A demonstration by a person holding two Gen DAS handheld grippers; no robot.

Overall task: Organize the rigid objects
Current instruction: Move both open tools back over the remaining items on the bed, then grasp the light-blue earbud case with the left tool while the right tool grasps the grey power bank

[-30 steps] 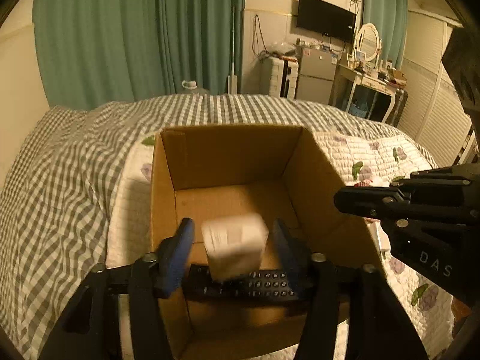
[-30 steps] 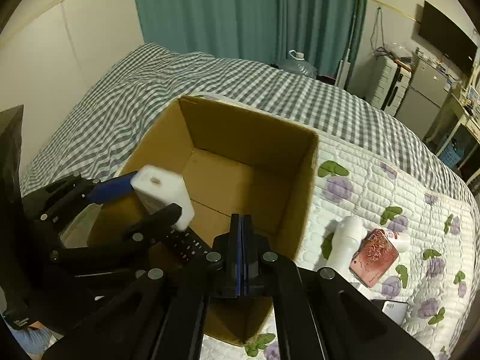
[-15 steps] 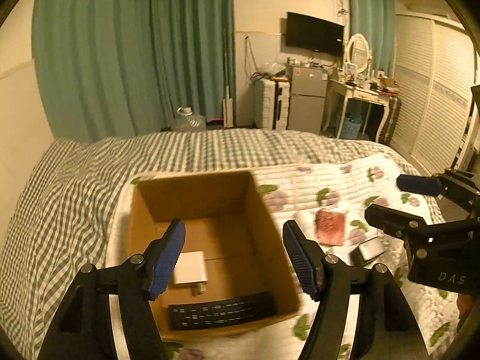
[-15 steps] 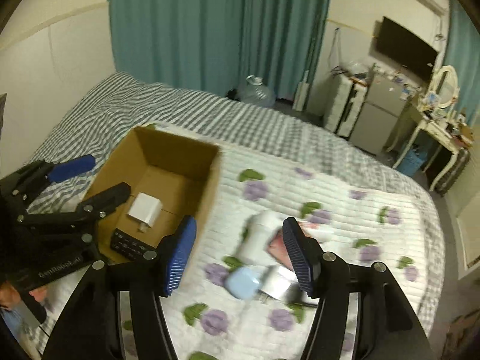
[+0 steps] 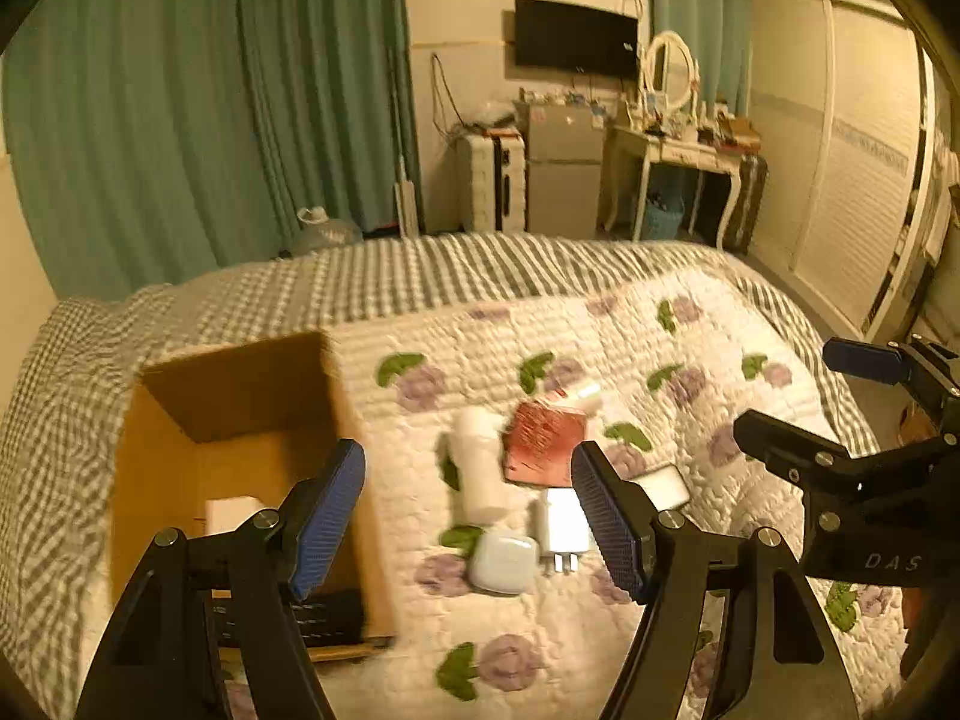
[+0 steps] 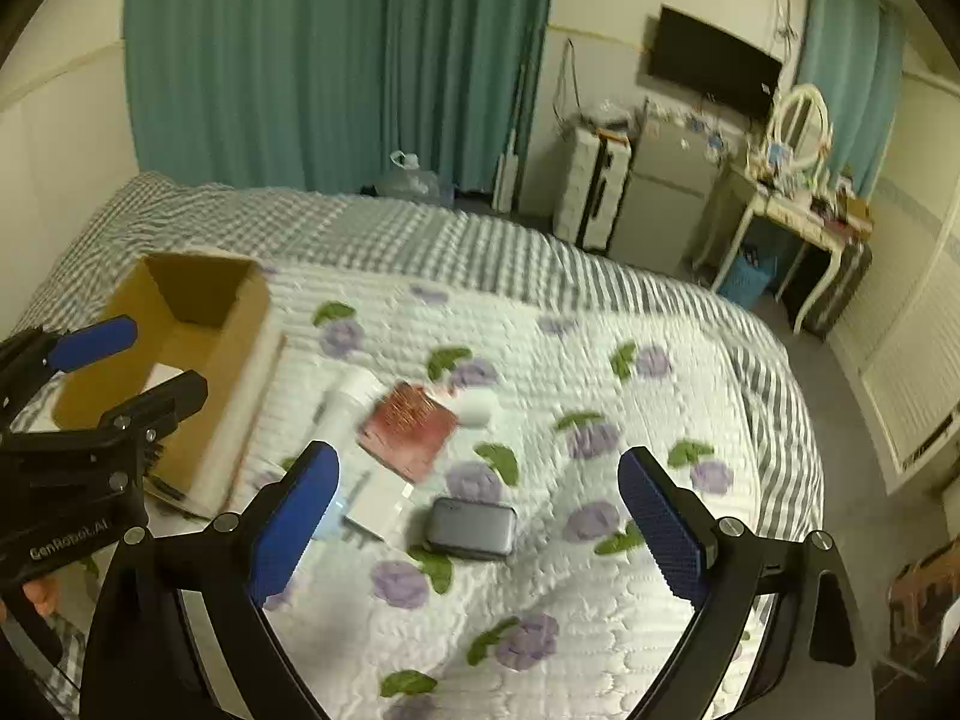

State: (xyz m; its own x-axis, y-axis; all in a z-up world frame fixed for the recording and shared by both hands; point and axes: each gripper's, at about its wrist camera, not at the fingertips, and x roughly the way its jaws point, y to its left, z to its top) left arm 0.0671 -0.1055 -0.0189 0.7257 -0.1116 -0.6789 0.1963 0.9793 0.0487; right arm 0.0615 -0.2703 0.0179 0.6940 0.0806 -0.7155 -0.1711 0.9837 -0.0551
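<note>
An open cardboard box point(image 5: 240, 396) stands on the bed at left and holds a white charger point(image 5: 231, 513) and a black remote point(image 5: 318, 621). On the quilt lie a white bottle point(image 5: 477, 468), a red card case point(image 5: 543, 441), a white plug adapter point(image 5: 561, 525), a pale blue earbud case point(image 5: 503, 561) and a grey power bank point(image 6: 471, 528). My left gripper point(image 5: 474, 516) is open and empty above the box edge and the items. My right gripper point(image 6: 480, 525) is open and empty above the power bank.
The floral quilt point(image 6: 600, 432) covers the bed over a checked blanket point(image 5: 72, 372). Green curtains, a small fridge point(image 5: 564, 180) and a dressing table point(image 5: 678, 162) stand beyond the bed. The floor drops off at the right bed edge.
My left gripper let the white charger go into the box, rose and swung right. My right gripper opened and moved right over the loose items.
</note>
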